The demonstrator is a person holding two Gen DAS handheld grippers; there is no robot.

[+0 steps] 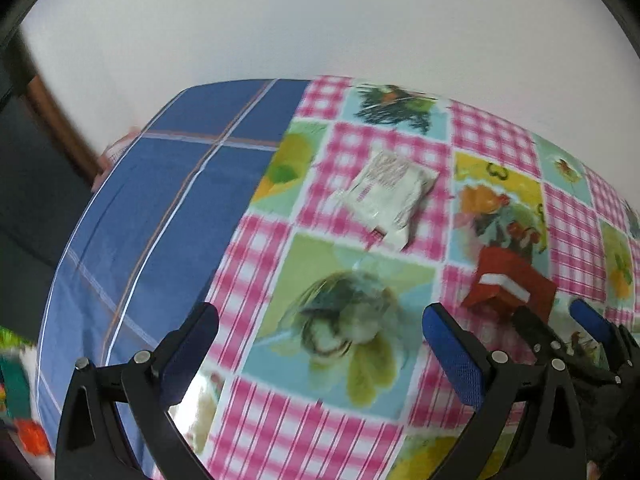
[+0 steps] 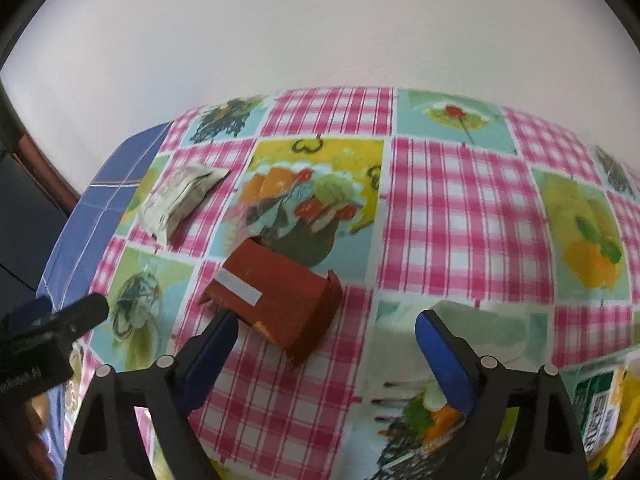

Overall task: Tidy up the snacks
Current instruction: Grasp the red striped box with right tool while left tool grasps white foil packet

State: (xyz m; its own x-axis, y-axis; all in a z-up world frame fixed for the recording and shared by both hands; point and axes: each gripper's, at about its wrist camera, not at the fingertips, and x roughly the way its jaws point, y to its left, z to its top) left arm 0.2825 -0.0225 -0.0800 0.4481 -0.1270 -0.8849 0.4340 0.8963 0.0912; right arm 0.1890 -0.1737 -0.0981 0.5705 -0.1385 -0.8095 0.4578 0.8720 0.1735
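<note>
- The counter [image 2: 460,208] fills most of both views, covered by a patchwork cloth of pink check squares and fruit and vegetable pictures; it stands against a plain white wall [image 2: 320,32].
- A blue cloth [image 1: 168,184] with thin pale and orange lines lies along the counter's left part, its edge meeting the patchwork cloth.
- The left gripper [image 1: 320,344] hangs over the counter with its blue-padded fingers spread wide and nothing between them; below the gap is only the cloth's leafy vegetable picture.
- The right gripper [image 2: 326,344] is likewise spread wide and holds nothing. Its left finger tip sits just beside the near edge of the red box.
- The red box [image 2: 276,300] lies on its side on the counter, a white strip across its top face, just in front of the right gripper and left of its middle.
- A pale crinkled snack packet [image 1: 388,196] lies flat on the pink check farther back, well apart from both grippers and left of the red box.
- A green and yellow packet [image 2: 604,412] shows only partly at the right view's lower right edge.
</note>
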